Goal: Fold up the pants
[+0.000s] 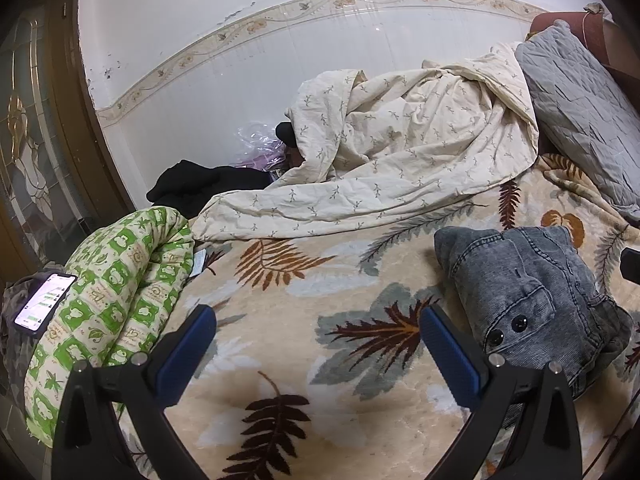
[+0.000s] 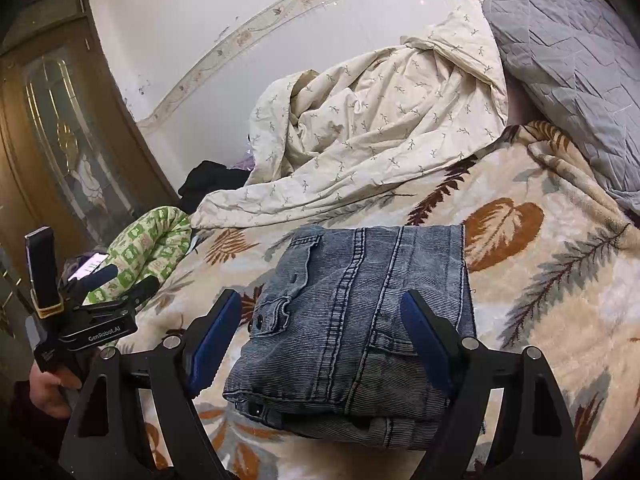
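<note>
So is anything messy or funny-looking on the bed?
The jeans look neatly folded on the leaf blanket. What stands out is the cream quilt, crumpled in a heap by the wall, and a lit phone perched at the bed's edge beside the green rolled quilt.

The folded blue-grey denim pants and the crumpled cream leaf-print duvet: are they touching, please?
Apart. The right wrist view shows a strip of leaf-patterned blanket between the pants and the duvet.

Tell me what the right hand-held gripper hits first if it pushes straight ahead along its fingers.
Most likely the folded jeans: they lie between the open fingers of the right hand-held gripper, directly ahead on the leaf-print blanket. Depth is uncertain.
</note>
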Tool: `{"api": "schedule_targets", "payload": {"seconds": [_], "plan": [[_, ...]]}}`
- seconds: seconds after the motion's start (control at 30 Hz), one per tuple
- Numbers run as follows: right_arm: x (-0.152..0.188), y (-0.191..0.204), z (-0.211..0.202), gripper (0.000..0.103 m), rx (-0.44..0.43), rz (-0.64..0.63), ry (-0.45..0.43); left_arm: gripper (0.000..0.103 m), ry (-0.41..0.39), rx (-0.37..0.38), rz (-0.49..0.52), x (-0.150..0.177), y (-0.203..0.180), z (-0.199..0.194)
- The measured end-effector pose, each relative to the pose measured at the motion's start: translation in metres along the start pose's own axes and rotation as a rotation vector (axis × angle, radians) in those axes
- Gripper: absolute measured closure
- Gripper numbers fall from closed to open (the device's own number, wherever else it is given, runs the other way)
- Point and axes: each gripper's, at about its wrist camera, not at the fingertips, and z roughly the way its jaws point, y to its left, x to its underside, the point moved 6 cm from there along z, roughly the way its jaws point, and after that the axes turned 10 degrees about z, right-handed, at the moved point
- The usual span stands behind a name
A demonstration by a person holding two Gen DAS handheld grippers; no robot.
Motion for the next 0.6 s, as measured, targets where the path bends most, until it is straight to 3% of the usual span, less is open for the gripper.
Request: {"api": "schedule_targets", "payload": {"seconds": [0.6], "plan": [[0.002,0.0,-0.001,0.021,-0.001,0.008,0.006,0.0,-0.005,0.023,0.018,-0.006,-0.011,0.003]]}}
